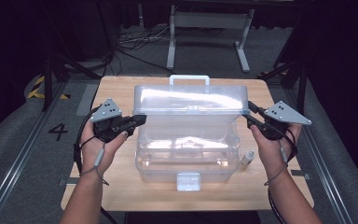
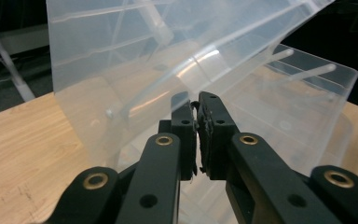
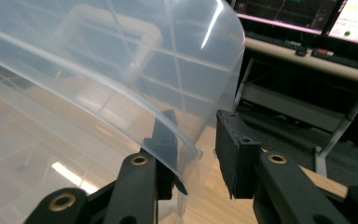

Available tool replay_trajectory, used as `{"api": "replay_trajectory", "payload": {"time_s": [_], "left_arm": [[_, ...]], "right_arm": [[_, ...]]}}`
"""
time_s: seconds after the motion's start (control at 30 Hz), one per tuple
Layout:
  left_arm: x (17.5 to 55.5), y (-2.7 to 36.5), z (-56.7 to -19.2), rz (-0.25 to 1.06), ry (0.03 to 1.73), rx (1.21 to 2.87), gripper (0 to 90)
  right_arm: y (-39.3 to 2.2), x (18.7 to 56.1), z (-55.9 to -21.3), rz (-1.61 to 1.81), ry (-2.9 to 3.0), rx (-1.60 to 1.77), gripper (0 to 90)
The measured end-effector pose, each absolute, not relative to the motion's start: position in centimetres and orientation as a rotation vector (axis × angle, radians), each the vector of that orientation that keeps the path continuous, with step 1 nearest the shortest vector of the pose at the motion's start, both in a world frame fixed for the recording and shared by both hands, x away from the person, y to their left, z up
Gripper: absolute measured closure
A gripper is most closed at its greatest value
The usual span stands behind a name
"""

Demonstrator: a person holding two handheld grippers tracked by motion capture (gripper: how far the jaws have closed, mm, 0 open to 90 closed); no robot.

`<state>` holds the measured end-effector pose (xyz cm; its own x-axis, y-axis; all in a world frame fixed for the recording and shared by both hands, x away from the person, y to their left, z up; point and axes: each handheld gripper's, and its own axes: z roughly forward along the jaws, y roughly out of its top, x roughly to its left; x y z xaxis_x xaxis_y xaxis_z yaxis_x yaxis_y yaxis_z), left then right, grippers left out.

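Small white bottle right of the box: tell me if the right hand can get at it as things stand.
Probably yes. The small white bottle stands on open table just below the right gripper, with nothing between, but its fingers straddle the lid edge and must back off first.

Dark room, grey carpet floor, white metal stand, lit monitors on a desk.

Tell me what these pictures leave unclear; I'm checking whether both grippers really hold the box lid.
- Left gripper, left gripper view: jaws nearly shut at the lid edge; the jaws hide whether plastic is pinched.
- Right gripper, right gripper view: one jaw sits behind the frosted lid edge, the other apart; contact unclear.
- Small bottle, high view: too small to read.
- Box contents, high view: blurred by glare.
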<state>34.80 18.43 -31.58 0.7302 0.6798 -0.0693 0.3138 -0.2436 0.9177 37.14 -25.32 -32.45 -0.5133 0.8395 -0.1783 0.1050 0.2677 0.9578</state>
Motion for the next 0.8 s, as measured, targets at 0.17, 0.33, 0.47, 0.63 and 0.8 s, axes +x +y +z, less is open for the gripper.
{"api": "replay_trajectory", "payload": {"time_s": [0.17, 0.33, 0.47, 0.63, 0.8], "left_arm": [[33.9, 19.1, -31.7, 0.412, 0.768, 1.884, 86.8], [33.2, 20.1, -32.0, 0.393, 0.778, 1.918, 86.8], [32.7, 20.8, -32.7, 0.367, 0.782, 1.948, 87.1], [32.3, 21.1, -33.3, 0.361, 0.774, 1.979, 89.3], [31.4, 20.7, -34.4, 0.331, 0.747, 2.011, 89.6]], "right_arm": [[-25.6, 37.6, -32.2, 1.311, 1.849, 0.87, 70.0], [-25.5, 37.8, -32.0, 1.294, 1.856, 0.865, 70.4], [-25.5, 38.0, -31.9, 1.293, 1.856, 0.865, 70.5], [-25.5, 38.3, -31.7, 1.289, 1.863, 0.866, 70.7], [-25.6, 38.7, -31.4, 1.283, 1.874, 0.871, 70.8]]}}
